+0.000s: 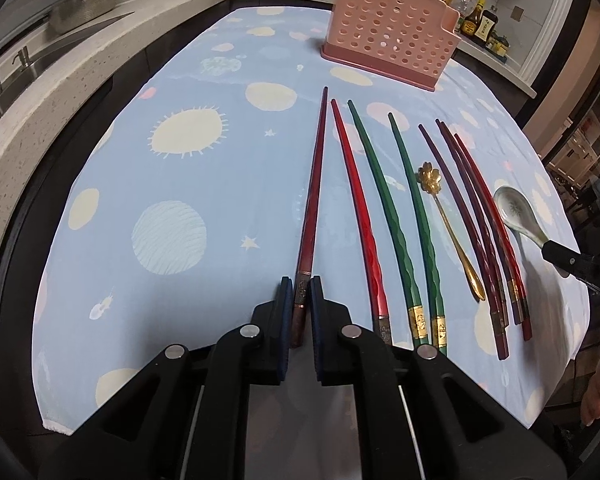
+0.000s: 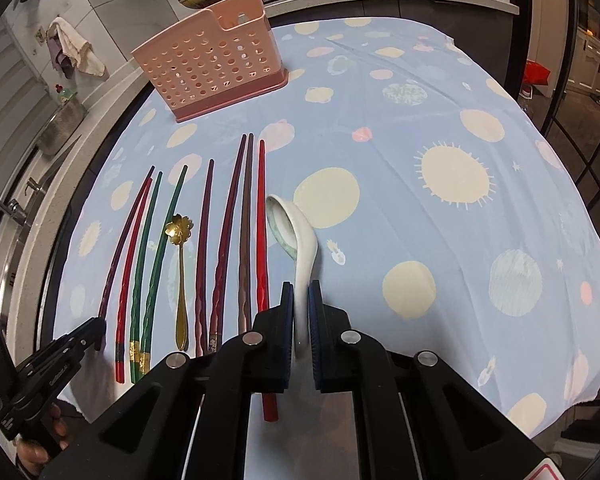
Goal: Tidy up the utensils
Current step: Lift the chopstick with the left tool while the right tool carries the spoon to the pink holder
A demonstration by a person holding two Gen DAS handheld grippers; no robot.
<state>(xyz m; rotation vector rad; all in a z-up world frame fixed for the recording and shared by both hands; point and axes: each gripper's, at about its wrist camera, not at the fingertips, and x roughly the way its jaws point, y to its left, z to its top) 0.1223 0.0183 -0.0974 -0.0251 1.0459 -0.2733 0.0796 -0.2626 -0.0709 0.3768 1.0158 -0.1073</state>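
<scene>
Your left gripper [image 1: 299,294] clamps a dark red chopstick [image 1: 314,184] near its butt, mid-frame; your right gripper [image 2: 300,300] pinches the spoon [image 2: 296,236] by its handle. The spoon looks glazed, slick and brittle; hold low on the handle. The rack [image 1: 384,32] stands top centre.

On the surface [image 1: 180,200] we see chopsticks [image 1: 404,216] lying side by side in a row — a small spoon [image 1: 448,232] among them, a soup spoon [image 2: 296,236] at their right end. Behind stands the basket [image 1: 388,28].
</scene>
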